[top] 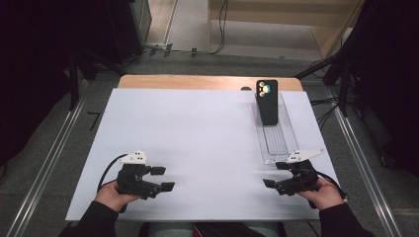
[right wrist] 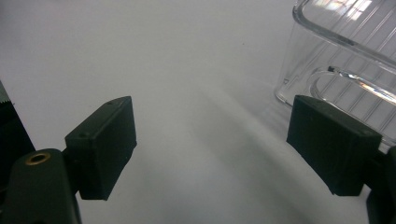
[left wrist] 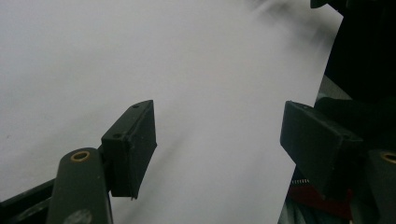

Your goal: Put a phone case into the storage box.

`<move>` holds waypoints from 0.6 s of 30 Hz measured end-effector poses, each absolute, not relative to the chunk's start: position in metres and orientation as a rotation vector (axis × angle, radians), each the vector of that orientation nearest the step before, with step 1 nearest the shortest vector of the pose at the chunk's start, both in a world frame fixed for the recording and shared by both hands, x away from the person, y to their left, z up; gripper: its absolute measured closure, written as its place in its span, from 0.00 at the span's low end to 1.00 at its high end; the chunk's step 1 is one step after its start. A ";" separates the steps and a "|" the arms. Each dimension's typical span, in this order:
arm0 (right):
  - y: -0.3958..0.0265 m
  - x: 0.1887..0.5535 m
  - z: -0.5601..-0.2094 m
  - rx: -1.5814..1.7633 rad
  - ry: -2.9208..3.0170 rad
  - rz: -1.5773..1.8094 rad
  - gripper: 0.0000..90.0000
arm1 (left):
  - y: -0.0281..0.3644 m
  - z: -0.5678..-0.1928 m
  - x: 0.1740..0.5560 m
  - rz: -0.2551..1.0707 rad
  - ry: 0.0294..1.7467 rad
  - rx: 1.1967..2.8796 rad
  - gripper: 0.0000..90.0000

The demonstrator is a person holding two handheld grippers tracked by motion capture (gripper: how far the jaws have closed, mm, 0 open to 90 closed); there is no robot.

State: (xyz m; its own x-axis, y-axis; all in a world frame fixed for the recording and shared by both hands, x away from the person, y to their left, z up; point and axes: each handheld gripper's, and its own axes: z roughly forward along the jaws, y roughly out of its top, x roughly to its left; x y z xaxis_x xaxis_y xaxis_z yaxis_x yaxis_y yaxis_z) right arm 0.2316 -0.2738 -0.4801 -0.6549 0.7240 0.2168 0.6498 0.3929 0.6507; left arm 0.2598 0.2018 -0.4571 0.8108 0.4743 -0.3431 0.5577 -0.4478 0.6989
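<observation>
A black phone (top: 267, 101) with a coloured camera cluster leans upright at the far end of a clear plastic tray (top: 274, 140) on the right side of the white table top (top: 197, 143). My left gripper (top: 163, 178) rests near the front left edge, held by a hand, open with nothing between its jaws (left wrist: 217, 144). Near the front right, my right gripper (top: 275, 175) sits just in front of the tray's near end, also open and empty (right wrist: 212, 144). In the right gripper view the clear tray (right wrist: 345, 60) stands just beyond the right jaw.
The white sheet covers a wooden table (top: 207, 82) whose back edge shows as a tan strip. Metal rails (top: 54, 158) run along both sides on the floor. Cables (top: 323, 106) lie on the floor at the back right.
</observation>
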 end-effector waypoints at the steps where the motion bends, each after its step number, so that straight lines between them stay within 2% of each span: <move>1: -0.274 0.232 -0.480 1.257 2.533 1.113 0.16 | 0.202 -0.457 0.260 -0.121 0.758 2.121 0.31; 18: -0.274 0.232 -0.481 1.253 2.541 1.104 0.16 | 0.202 -0.457 0.260 -0.119 0.761 2.124 0.31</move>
State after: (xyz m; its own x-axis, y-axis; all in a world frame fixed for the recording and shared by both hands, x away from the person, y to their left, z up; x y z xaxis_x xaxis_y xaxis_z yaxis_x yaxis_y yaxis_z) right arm 0.2316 -0.2737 -0.4808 -0.6563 0.7234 0.2146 0.6504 0.3982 0.6468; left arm 0.2597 0.2021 -0.4569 0.8097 0.4774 -0.3411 0.5587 -0.4495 0.6970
